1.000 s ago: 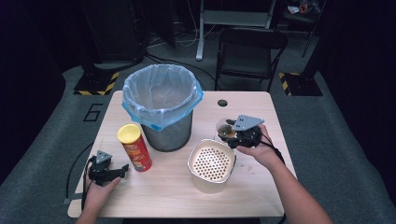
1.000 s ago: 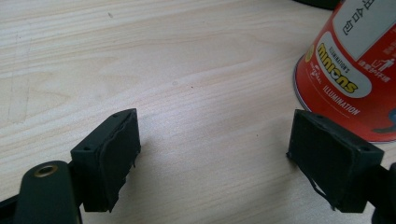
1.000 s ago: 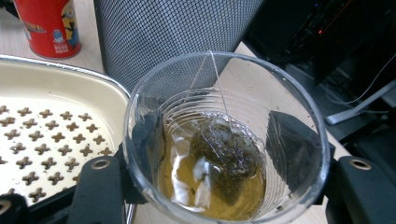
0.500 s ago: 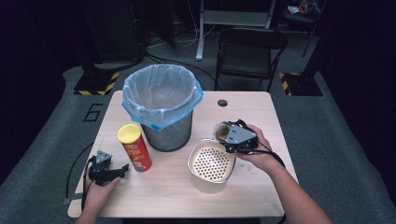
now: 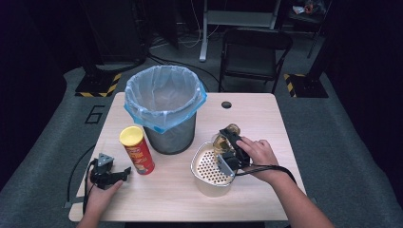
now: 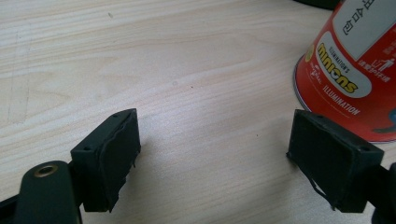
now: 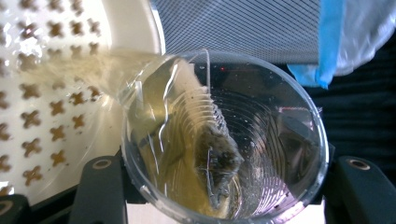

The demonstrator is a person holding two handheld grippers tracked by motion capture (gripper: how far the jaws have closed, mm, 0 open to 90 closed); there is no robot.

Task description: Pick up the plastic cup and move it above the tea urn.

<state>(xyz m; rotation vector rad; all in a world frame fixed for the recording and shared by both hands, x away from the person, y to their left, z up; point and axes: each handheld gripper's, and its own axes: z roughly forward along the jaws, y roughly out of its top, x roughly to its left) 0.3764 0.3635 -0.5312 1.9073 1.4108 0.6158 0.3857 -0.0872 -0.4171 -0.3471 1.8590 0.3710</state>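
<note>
Having swung in from the table's three o'clock edge, the right gripper, clenched on a clear plastic cup, is pouring yellowish liquid into the white perforated strainer basket; next, tipping further to drop the tea bag, while the left gripper is resting released at eight o'clock.

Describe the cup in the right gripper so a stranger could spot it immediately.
Start at the blue-lined grey mesh waste bin on the wooden table. Just right of it stands a white perforated strainer basket. Tilted over its rim in the right gripper is the clear plastic cup, pouring yellowish liquid, a teabag inside.
</note>
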